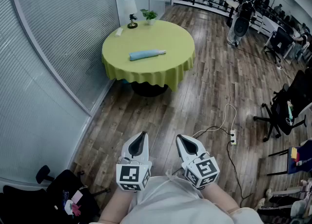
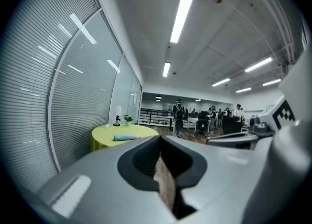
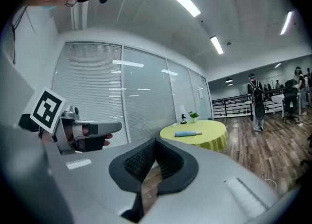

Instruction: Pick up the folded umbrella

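The folded umbrella (image 1: 147, 54) is light blue and lies flat in the middle of a round table (image 1: 165, 72) with a yellow-green cloth, far ahead of me. It shows small in the left gripper view as the umbrella (image 2: 126, 137) and in the right gripper view as the umbrella (image 3: 188, 133). My left gripper (image 1: 139, 140) and right gripper (image 1: 183, 141) hang side by side over the wooden floor, well short of the table. Both point toward it, nearly level. Each gripper's jaws are together with nothing between them.
A small lamp (image 1: 131, 19) and a potted plant (image 1: 149, 16) stand at the table's far edge. A glass wall with blinds (image 1: 53, 47) curves along the left. A power strip (image 1: 233, 137) with cable lies on the floor to the right, near office chairs (image 1: 285, 106). People stand far back.
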The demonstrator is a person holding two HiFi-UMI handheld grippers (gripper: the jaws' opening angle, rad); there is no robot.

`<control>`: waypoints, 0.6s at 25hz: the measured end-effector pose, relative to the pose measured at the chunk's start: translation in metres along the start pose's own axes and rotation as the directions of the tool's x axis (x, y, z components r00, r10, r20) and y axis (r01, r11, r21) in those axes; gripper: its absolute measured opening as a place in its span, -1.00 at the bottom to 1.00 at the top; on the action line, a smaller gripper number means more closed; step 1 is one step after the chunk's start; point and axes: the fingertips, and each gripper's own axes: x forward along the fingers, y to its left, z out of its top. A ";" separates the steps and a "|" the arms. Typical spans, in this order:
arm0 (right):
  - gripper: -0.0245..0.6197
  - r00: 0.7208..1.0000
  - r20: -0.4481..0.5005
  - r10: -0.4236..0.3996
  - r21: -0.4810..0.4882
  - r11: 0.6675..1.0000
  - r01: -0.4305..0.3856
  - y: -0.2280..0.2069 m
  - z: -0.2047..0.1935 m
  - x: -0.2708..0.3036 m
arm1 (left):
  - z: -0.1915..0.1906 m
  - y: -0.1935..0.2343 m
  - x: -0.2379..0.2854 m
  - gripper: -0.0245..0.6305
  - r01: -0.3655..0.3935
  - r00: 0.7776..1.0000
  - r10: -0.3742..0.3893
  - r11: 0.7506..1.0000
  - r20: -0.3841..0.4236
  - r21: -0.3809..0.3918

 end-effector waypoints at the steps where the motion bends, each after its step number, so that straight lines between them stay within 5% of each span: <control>1: -0.92 1.000 0.004 0.003 -0.002 1.000 -0.002 0.002 0.000 0.003 | 0.000 0.002 0.001 -0.91 0.001 1.000 -0.001 1.000 0.003 0.002; 15: -0.92 1.000 0.000 -0.011 0.034 0.999 0.011 0.024 -0.003 0.028 | -0.002 0.034 -0.005 -0.91 0.009 1.000 -0.009 1.000 -0.006 0.003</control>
